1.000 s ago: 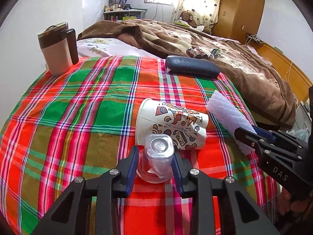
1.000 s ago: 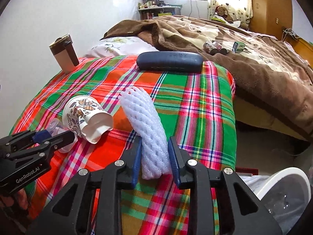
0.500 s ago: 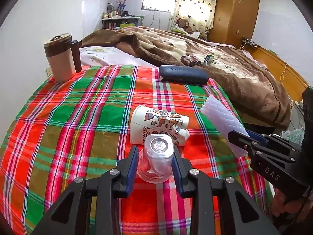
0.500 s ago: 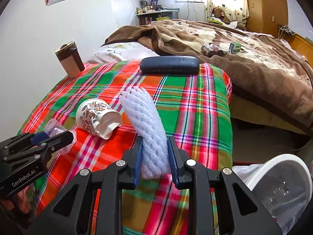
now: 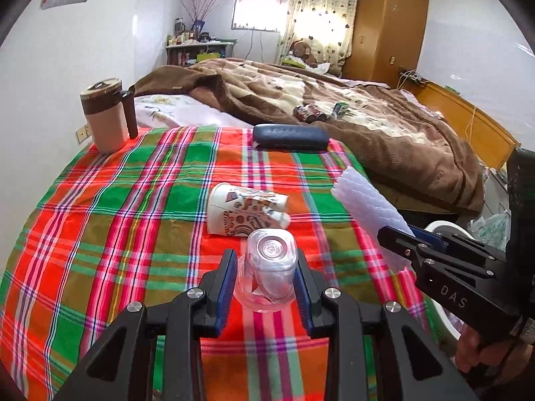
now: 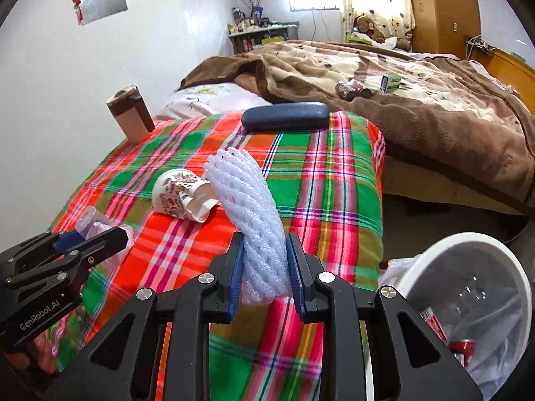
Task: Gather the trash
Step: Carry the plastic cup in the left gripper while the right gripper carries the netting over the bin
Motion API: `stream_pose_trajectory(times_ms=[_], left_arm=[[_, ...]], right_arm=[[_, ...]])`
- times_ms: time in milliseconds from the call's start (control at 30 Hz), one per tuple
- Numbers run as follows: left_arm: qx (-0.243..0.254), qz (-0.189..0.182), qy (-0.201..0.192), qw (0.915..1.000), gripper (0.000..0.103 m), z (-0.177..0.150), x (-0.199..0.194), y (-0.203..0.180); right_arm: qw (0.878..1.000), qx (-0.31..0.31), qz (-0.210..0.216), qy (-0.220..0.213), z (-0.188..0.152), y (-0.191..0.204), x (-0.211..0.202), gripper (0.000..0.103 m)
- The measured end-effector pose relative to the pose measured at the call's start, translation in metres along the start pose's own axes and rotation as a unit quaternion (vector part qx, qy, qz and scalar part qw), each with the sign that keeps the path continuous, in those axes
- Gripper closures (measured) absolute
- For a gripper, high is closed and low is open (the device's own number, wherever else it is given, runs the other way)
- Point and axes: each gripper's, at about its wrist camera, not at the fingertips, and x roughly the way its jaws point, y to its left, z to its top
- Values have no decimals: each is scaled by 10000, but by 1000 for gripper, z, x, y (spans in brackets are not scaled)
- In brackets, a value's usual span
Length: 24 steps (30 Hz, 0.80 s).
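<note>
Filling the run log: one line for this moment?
left tongs: grip plastic cup | right tongs: grip foam net | paper cup: on table | bin: right

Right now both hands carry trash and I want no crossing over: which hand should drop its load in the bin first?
Right. The white bin sits just beside the right gripper, which holds the foam net. The left gripper, holding the clear plastic cup, is farther away.

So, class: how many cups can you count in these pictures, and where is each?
3: clear plastic cup in the left gripper; crushed paper cup lying on the plaid cloth; lidded mug standing at its far corner.
</note>
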Motion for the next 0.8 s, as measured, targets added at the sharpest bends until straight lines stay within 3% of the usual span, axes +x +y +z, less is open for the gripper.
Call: stream_pose_trajectory(times_ms=[800], left_arm=[[674,-641,-293,9952,70,-26,-61,-98]], right_arm=[[9950,658,-507,-545,-43,-53,-81,77]])
